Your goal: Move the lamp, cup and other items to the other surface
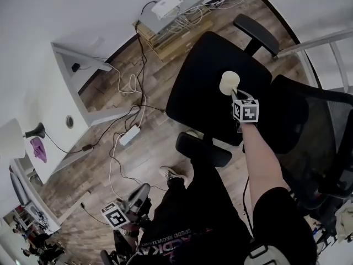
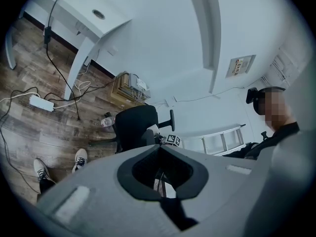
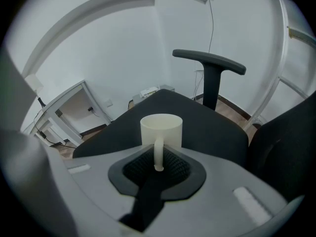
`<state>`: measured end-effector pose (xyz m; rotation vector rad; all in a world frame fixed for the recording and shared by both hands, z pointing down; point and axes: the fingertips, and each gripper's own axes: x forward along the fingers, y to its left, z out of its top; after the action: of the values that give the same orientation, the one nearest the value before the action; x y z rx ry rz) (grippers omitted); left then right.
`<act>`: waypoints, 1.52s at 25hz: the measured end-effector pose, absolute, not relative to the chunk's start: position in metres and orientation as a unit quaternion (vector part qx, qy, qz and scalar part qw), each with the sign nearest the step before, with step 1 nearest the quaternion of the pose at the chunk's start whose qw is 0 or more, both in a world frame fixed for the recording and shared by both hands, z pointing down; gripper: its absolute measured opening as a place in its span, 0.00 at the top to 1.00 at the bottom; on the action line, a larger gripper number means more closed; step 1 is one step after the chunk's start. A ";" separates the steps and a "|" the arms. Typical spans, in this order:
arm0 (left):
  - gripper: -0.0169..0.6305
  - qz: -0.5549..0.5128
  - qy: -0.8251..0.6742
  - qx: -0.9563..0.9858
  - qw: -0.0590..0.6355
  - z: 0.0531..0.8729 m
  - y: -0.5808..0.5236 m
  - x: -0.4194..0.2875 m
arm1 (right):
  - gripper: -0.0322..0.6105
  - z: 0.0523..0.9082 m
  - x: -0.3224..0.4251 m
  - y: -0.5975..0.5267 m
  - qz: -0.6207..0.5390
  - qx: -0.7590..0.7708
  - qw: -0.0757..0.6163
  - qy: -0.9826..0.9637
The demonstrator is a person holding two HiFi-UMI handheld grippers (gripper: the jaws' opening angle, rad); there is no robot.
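Broadly, the wooden floor [image 1: 110,164], strewn with cables [image 1: 118,148], fills most of the head view. A black office chair stands on it ahead of the person. Its seat [image 1: 198,76] is bare and wide. The mesh backrest [image 1: 317,128] rises at the right of that view, with one armrest [image 1: 256,33] beyond the seat and the other [image 1: 203,149] on the near side. A white desk [image 1: 55,98] lies well apart at the left. It carries the lamp [image 1: 10,138] and a small purple thing [image 1: 37,148] just beside the lamp's base.

The cup [image 1: 228,83] is over the seat, somewhat towards the backrest and clear of both armrests. It stands upright, mouth up. Its handle [image 3: 158,152] runs vertically and points back at the right gripper [image 3: 158,166], whose jaws are nipped narrowly onto it. That gripper tilts steeply down, so the seat lies straight below and a little ahead of the cup. The cup's base is hidden behind the jaws, so I cannot tell whether it touches the cushion.

My reading is that the seat serves as the other surface and that the cup is about to be set down on it. The cup is well in from every seat edge, and the padding may be soft enough to let a narrow cup rock.

The left gripper [image 1: 138,195] hangs low by the person's leg, far from the chair. Its jaws are together with nothing between them. It is on the desk's side, so it looks the likelier one for the lamp.
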<state>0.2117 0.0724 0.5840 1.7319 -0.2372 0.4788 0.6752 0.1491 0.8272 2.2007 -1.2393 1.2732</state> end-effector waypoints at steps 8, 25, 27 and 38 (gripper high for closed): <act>0.99 0.205 -0.091 0.758 0.613 0.581 0.064 0.214 | 0.84 0.854 0.649 0.166 0.494 0.734 0.180 -0.429; 0.99 0.146 -0.073 0.776 0.609 0.567 0.045 0.157 | 0.95 0.771 0.630 0.200 0.452 0.773 0.191 -0.403; 0.99 0.133 -0.071 0.780 0.607 0.564 0.045 0.147 | 0.95 0.749 0.622 0.202 0.436 0.774 0.205 -0.410; 0.99 0.049 -0.085 0.801 0.591 0.546 0.060 0.080 | 0.95 0.615 0.501 0.135 0.359 0.744 0.124 -0.550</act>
<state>0.0797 0.0600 0.5458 1.8632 -0.1981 0.1141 0.5010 0.1350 0.6154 2.1694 -1.6023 1.0457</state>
